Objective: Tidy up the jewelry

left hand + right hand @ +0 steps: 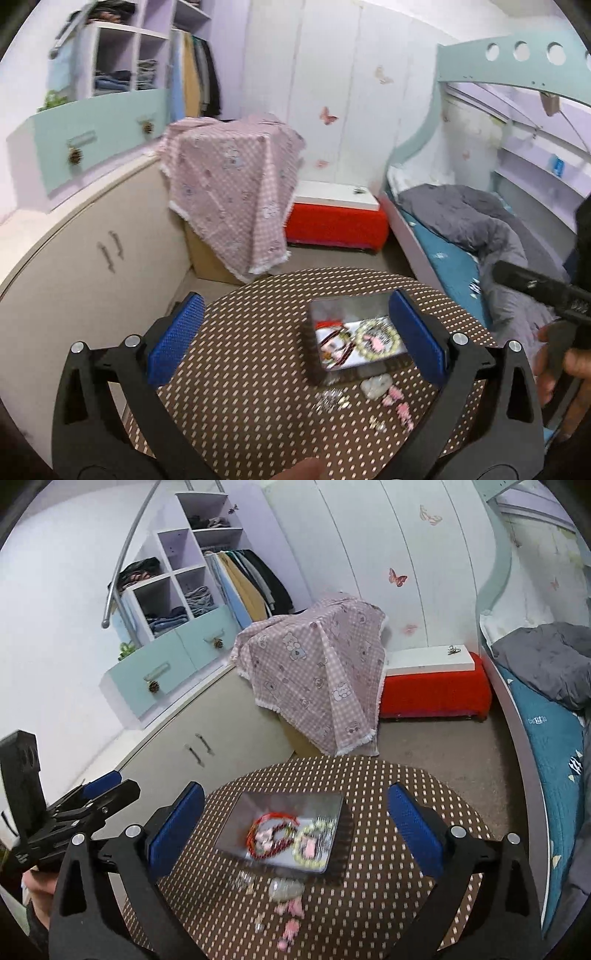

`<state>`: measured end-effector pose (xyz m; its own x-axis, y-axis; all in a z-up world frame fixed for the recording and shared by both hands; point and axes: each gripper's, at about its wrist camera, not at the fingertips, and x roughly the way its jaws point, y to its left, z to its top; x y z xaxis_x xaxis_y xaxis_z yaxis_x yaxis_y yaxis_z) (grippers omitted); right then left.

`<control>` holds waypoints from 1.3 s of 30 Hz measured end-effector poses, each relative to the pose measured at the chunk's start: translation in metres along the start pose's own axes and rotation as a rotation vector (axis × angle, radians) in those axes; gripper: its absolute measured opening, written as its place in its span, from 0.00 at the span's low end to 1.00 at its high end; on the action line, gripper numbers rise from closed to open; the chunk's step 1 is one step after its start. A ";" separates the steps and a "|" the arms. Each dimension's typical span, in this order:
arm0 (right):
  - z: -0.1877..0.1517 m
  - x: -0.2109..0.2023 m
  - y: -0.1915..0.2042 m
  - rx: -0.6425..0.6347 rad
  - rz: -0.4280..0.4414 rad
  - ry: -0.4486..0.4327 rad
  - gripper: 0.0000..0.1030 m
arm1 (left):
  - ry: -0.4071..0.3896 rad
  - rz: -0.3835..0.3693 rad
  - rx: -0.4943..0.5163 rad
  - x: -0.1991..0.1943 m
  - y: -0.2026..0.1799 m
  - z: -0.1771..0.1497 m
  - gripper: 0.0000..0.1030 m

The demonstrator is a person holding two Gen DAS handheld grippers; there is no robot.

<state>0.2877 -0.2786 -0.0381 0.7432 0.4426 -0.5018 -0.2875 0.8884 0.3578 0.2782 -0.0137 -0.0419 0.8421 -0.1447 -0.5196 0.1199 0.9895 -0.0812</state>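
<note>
Both the left gripper and right gripper hover wide open and empty above a metal tin of beaded bracelets, loose trinkets scattered just before it.

**A:** bench is brown with rows of cream dashes. Tin is shiny silver, with a red cord bracelet and a pale green bead bracelet inside.

**B:** yep, and the pink charms sit out on the bench. Both grippers are black with blue pads. The draped cloth is pink gingham with bears, the ottoman red, and the bed sheet teal.
</note>
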 end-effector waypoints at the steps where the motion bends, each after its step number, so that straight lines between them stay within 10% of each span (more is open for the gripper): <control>1: -0.004 -0.008 0.000 0.012 -0.006 -0.005 0.93 | -0.004 0.029 -0.013 -0.007 0.002 -0.007 0.95; 18: -0.072 -0.061 0.068 -0.046 -0.154 -0.024 0.92 | -0.042 0.007 0.010 -0.073 0.019 -0.055 0.95; 28: -0.107 -0.055 0.088 0.006 -0.289 -0.020 0.92 | 0.029 -0.177 0.056 -0.054 0.031 -0.089 0.95; 39: -0.118 -0.019 0.043 0.038 -0.327 0.062 0.92 | 0.114 -0.194 0.191 -0.006 -0.016 -0.107 0.95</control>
<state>0.1897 -0.2345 -0.1063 0.7541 0.1424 -0.6412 -0.0161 0.9799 0.1987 0.2147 -0.0295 -0.1281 0.7308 -0.3203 -0.6028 0.3785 0.9250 -0.0327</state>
